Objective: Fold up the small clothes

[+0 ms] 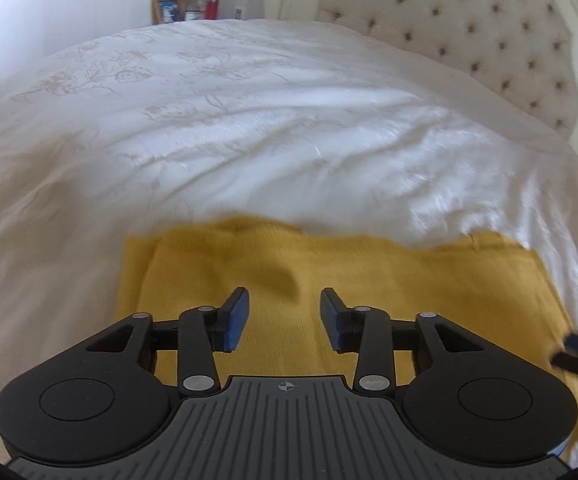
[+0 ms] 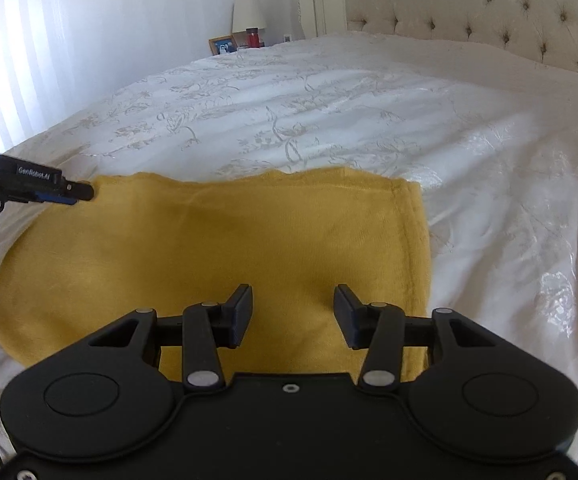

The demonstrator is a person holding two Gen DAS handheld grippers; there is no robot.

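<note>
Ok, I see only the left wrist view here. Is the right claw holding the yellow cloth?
Observer: No. The right claw is open, its jaws apart over the yellow cloth, with nothing pinched.
Operator: And where is my left claw on the cloth?
Observer: The left claw is at the cloth's far left corner, seen from the side.
Operator: Does the cloth's right edge lie flat?
Observer: Yes, it lies flat on the bedspread, and a seam line runs along it.
</note>
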